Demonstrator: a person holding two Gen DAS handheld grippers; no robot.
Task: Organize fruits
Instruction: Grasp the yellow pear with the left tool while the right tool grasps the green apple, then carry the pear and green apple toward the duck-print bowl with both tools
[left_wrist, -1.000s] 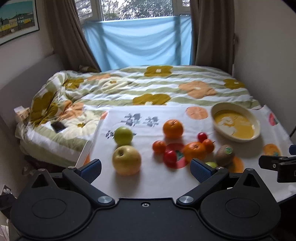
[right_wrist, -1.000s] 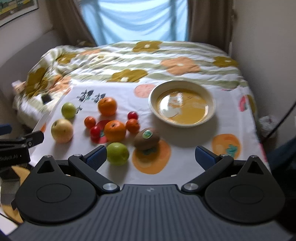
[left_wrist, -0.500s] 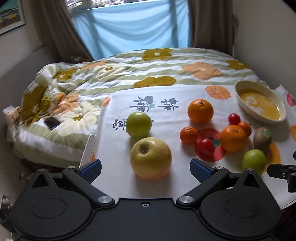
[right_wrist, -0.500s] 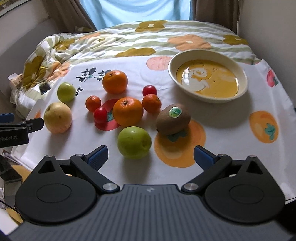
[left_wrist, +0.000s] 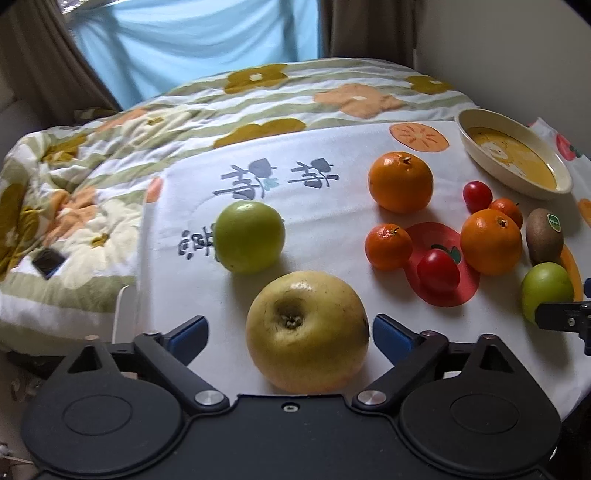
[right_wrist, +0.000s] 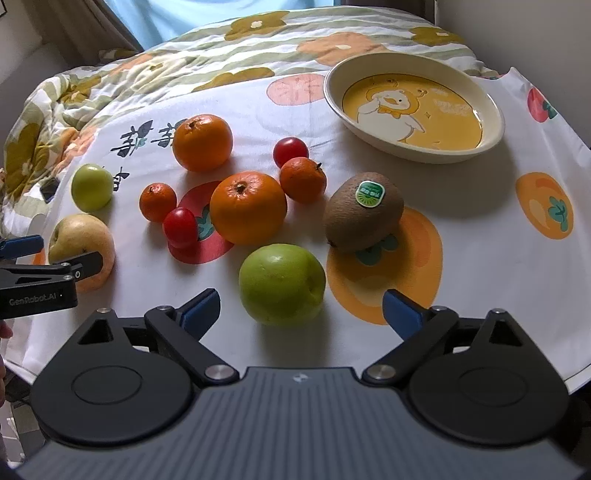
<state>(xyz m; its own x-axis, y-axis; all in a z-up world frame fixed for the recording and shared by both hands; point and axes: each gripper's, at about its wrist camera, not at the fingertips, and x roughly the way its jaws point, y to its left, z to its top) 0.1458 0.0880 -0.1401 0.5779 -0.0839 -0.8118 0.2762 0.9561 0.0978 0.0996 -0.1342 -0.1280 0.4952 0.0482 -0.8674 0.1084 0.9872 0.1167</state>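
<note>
Fruit lies on a white printed cloth. My left gripper (left_wrist: 288, 336) is open with a big yellow apple (left_wrist: 306, 330) between its fingers; I cannot tell if they touch it. My right gripper (right_wrist: 301, 310) is open around a green apple (right_wrist: 281, 283), apart from it. Beyond lie a kiwi (right_wrist: 364, 212), two large oranges (right_wrist: 248, 208) (right_wrist: 202, 142), two small mandarins (right_wrist: 303, 179) (right_wrist: 157, 202), two cherry tomatoes (right_wrist: 180, 226) (right_wrist: 290, 150) and a second green apple (right_wrist: 91, 187). An empty cream bowl (right_wrist: 413, 146) with a duck picture stands at the back right.
The cloth covers a small table beside a bed with a flowered duvet (left_wrist: 110, 147). A phone (left_wrist: 48, 262) lies on the duvet at the left. The table's left edge (left_wrist: 125, 314) is close to my left gripper. A wall rises on the right.
Both grippers have moved forward and down toward the table. The yellow apple now sits between my left fingers and the green apple between my right fingers. No fruit has moved.
</note>
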